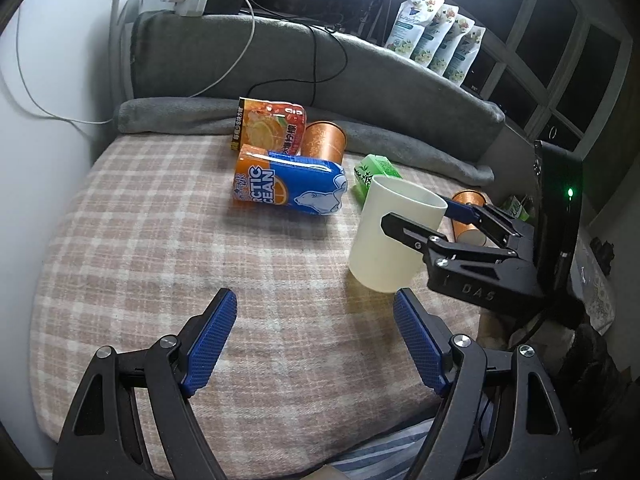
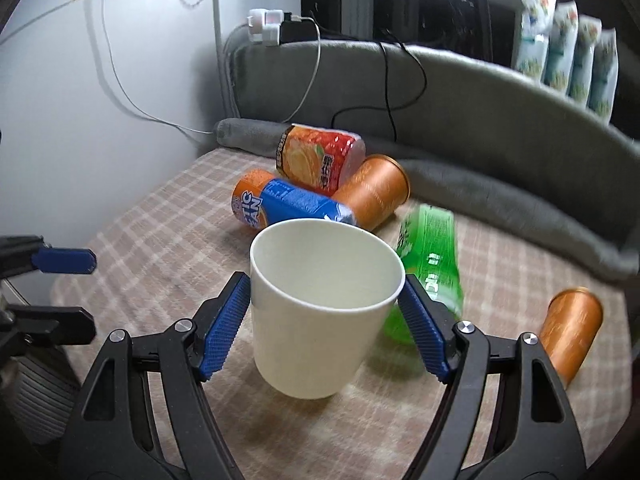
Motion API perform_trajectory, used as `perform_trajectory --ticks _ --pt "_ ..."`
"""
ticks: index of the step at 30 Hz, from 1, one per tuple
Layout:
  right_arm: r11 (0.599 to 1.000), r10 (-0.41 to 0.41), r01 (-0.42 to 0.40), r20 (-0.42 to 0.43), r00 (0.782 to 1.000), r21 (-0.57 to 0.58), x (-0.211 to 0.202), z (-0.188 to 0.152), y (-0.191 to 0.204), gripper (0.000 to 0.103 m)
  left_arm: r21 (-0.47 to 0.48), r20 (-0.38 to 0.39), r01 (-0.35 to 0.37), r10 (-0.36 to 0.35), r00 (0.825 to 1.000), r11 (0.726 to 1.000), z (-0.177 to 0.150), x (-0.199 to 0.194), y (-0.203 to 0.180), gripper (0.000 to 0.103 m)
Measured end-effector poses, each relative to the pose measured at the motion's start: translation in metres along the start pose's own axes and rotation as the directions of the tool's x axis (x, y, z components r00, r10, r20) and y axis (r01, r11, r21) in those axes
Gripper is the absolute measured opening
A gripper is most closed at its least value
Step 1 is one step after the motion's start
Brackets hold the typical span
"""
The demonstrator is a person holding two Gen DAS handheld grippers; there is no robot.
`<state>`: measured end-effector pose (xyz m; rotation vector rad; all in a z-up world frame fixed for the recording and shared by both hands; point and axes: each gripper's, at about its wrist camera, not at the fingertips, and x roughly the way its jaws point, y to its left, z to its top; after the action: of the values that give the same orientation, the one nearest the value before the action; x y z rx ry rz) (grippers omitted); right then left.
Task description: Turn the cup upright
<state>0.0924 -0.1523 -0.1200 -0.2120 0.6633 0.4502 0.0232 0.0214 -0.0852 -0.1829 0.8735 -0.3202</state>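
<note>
Right wrist view: cream cup (image 2: 326, 308) sits mouth-up between the blue pads (image 2: 224, 328) of the right gripper (image 2: 325, 326), jaws closed onto its upper wall just under the rim, one pad each side. Base looks at or just above the plaid bed cover (image 2: 160, 248), slightly tilted; can't tell if it's fully set down. Left wrist view shows the same cup (image 1: 394, 232) held from its right side by the right gripper (image 1: 416, 228), upright, near the front right part of the bed. Left gripper (image 1: 316, 340) hovers low over the cover with jaws spread wide, holding nothing, close to the cup but not touching. Handling judgement: cup looks like thin paper or light plastic, empty, so very light and easy to tip; wall probably flexes and can oval or crease if squeezed hard, and a smooth tapered side can slip upward out of the pads. Best hold is likely across the wall just under the rim, where the rolled lip stiffens it, with mild pressure. Soft bedding gives an uneven footing, so it may topple on release. Clutter behind: blue-orange can (image 2: 288, 204), red-orange can (image 2: 320, 160), green can (image 2: 430, 268), copper cup (image 2: 374, 192) lying down, another copper cup (image 2: 572, 332) at right, all apart from the cream cup.
</note>
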Motion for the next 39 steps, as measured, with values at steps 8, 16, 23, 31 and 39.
perform_trajectory --ticks 8,16,23,31,39 --pt "0.998 -0.039 0.039 0.013 0.999 -0.042 0.009 -0.007 0.005 0.078 -0.002 0.001 0.0 0.0 1.0 1.0 0.0 -0.001 0.0 0.081" --pt "0.999 -0.011 0.011 0.005 1.0 -0.034 0.001 -0.013 0.005 0.079 -0.003 0.001 0.002 -0.002 1.0 1.0 0.001 0.0 0.001 0.081" --pt "0.999 0.043 -0.043 0.018 0.999 0.01 -0.017 -0.014 0.002 0.086 0.014 0.01 0.01 -0.01 1.0 1.0 0.002 -0.003 -0.006 0.081" --pt "0.991 0.025 -0.036 0.085 0.996 0.131 -0.068 -0.023 -0.02 0.093 0.053 0.111 -0.022 0.016 0.994 0.998 0.006 -0.018 -0.021 0.081" --pt "0.957 -0.216 0.177 0.156 0.964 0.23 -0.115 -0.028 -0.039 0.103 0.101 0.35 -0.179 0.133 0.927 0.979 0.013 -0.043 -0.044 0.081"
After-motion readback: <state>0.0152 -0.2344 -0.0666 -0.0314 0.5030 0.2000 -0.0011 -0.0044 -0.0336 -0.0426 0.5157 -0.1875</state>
